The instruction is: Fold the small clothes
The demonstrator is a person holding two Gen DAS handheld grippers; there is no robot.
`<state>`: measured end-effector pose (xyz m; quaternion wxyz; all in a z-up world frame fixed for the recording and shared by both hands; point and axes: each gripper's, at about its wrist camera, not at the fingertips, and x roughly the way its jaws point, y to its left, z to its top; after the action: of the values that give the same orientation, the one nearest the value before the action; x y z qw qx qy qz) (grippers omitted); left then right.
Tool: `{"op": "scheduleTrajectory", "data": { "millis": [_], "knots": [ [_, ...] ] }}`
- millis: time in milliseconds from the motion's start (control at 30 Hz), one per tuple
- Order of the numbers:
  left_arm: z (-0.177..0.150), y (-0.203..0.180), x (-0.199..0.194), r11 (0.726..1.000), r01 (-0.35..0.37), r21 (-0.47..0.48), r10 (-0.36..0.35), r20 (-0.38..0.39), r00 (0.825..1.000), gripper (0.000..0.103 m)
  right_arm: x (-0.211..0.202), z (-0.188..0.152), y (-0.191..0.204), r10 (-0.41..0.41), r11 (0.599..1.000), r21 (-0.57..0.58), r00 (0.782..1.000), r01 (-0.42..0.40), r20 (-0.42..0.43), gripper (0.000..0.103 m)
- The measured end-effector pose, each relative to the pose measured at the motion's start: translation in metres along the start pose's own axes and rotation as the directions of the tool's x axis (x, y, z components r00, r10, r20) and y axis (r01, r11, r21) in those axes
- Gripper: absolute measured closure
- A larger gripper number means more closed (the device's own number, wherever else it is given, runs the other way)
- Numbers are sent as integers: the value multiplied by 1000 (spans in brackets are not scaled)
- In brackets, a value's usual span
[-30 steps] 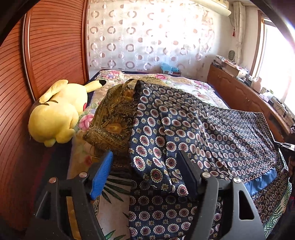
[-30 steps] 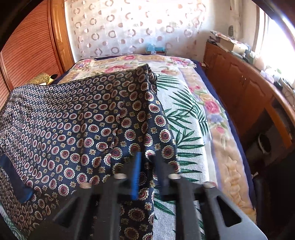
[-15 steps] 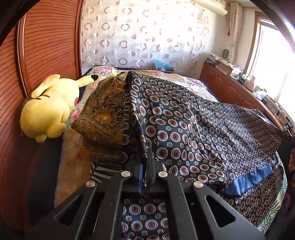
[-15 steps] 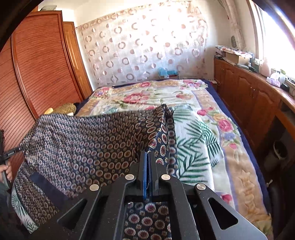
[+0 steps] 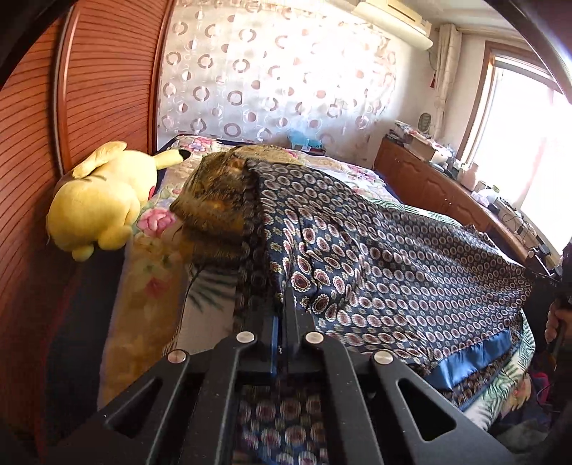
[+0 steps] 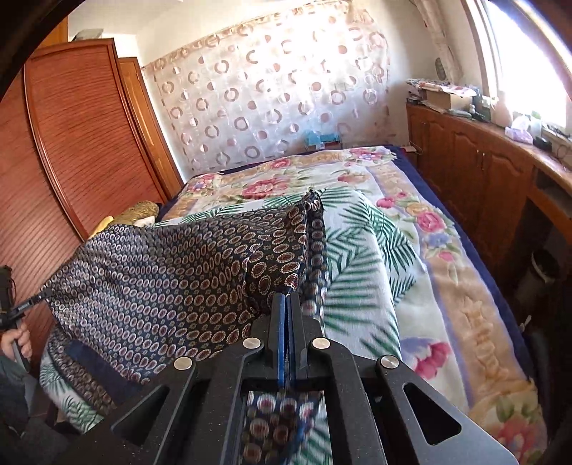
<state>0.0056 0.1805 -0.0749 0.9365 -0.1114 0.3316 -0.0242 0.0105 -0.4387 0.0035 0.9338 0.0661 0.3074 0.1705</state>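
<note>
Yellow plush toy (image 5: 96, 211) at 9 o'clock, lying against ribbed wooden wardrobe (image 5: 32, 171). Floral bedspread (image 6: 422, 257) with palm-leaf print across bed. Circle-patterned curtain (image 6: 271, 93) at 12 o'clock. Wooden cabinet (image 6: 479, 179) at 3 o'clock, cluttered top, bright window (image 5: 529, 143) above. Air conditioner (image 5: 393, 21) at 1 o'clock.

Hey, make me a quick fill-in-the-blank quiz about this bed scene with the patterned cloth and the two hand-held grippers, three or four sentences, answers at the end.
1. Both the left hand-held gripper and the right hand-held gripper are shut on the ____-patterned navy garment.
2. The plush toy beside the wooden wardrobe is coloured ____.
3. The garment's plain trim band is ____.
4. The garment hangs above a ____ blanket with palm leaves.

Answers: circle; yellow; blue; floral
</note>
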Motion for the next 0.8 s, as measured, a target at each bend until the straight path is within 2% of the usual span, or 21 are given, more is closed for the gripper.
{"op": "scheduleTrajectory", "data": {
  "millis": [200,333,467,533,567,633,700,767,800],
  "knots": [
    [-26,7,-11,999,-50,10,50,-45,998,102,-3,-14,2,-10,1000,-3,999,10,-54,102],
    [-35,12,-6,998,-62,1,61,-75,995,102,7,-24,6,-60,998,-42,993,56,-105,102],
    [-36,11,-2,996,-84,8,84,-83,993,101,19,-19,5,-94,995,-55,989,88,-114,102],
    [-35,9,-1,995,-101,17,102,-86,991,101,19,-15,6,-111,993,-59,988,105,-108,98],
    [-35,8,-1,994,-105,19,106,-85,991,98,18,-13,8,-123,991,-65,987,117,-100,97],
    [-34,9,-1,993,-113,22,114,-78,990,92,17,-7,12,-153,986,-81,985,147,-82,88],
    [-34,9,-2,993,-115,23,116,-72,991,76,17,-3,17,-165,983,-95,985,159,-59,80],
    [-33,10,-3,994,-107,19,108,-66,992,69,16,2,23,-164,981,-107,986,160,-35,77],
    [-33,10,-2,995,-100,18,101,-66,993,62,16,4,27,-161,981,-112,987,157,-26,73]
  ]
}}
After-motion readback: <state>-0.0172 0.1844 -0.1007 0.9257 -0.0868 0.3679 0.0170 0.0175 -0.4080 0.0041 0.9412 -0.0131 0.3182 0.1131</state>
